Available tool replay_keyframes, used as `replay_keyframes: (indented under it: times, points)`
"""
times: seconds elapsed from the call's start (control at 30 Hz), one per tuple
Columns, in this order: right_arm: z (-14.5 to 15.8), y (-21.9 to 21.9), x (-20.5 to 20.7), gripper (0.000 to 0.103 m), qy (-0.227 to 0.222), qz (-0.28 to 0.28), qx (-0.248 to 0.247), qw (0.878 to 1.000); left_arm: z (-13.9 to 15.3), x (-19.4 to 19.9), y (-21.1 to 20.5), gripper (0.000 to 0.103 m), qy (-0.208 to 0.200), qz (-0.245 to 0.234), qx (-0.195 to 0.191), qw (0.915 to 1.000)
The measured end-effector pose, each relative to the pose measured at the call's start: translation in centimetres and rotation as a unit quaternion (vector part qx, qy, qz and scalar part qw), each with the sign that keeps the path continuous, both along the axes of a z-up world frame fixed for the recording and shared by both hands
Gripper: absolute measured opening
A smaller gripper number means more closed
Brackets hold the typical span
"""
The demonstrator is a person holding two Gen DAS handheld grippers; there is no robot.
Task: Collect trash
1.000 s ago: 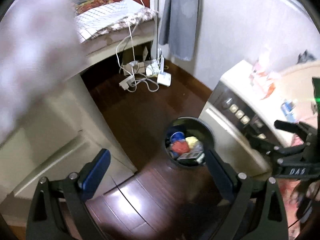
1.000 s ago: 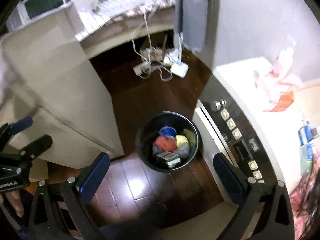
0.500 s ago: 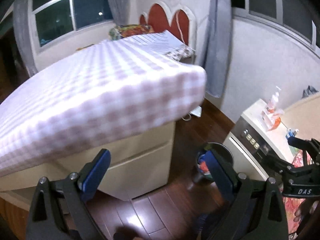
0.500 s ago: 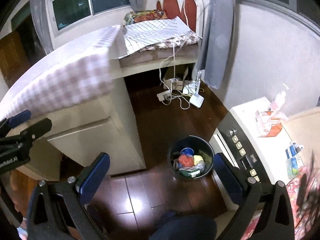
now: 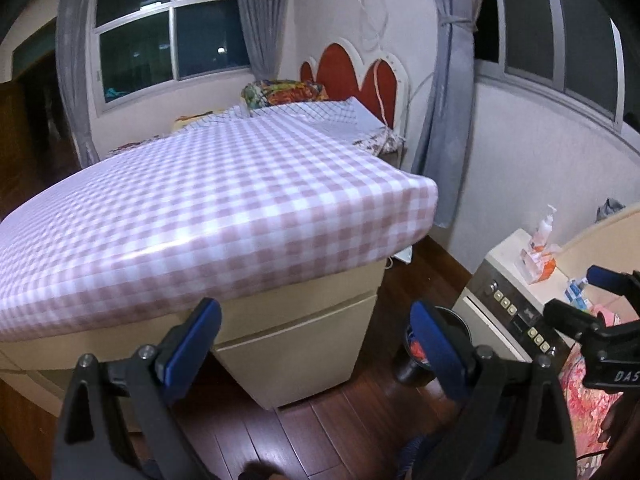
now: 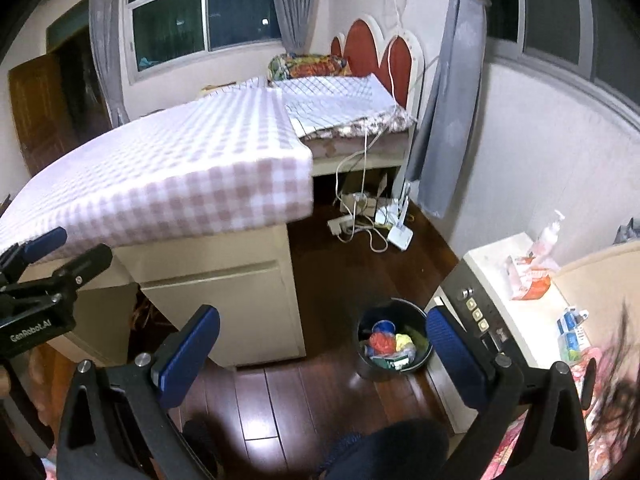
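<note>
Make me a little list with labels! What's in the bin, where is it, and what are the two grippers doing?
bin: black trash bin on the dark wooden floor
bin contents: red, yellow, blue and green scraps
bin neighbours: cream cabinet on one side, white machine with buttons on the other
table: pink checked cloth on top
left gripper: open, holding nothing
right gripper: open, holding nothing

Trash bin (image 5: 456,322): in the left wrist view, mostly hidden behind the left gripper's right finger (image 5: 436,344), contents reduced to a red scrap. Checked tabletop (image 6: 168,168): blurred in the right wrist view, left end cut off by the frame. Bottles (image 6: 572,332) on the white counter: labels too small to read.
</note>
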State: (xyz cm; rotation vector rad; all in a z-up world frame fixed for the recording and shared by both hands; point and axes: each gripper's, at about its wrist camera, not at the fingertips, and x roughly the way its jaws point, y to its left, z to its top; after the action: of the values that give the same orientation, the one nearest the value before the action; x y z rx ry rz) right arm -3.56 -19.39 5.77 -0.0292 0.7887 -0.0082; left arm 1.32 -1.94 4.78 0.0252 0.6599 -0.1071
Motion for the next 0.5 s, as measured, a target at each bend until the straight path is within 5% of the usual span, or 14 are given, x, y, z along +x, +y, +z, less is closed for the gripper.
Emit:
replay_keyframes:
  times: [0.5]
  points:
    - [3.7, 3.1, -1.3, 0.103, -0.056, 0.018, -0.006, 0.998, 1.9, -2.7, 2.6, 0.099, -0.033, 0.028, -0.001, 0.9991]
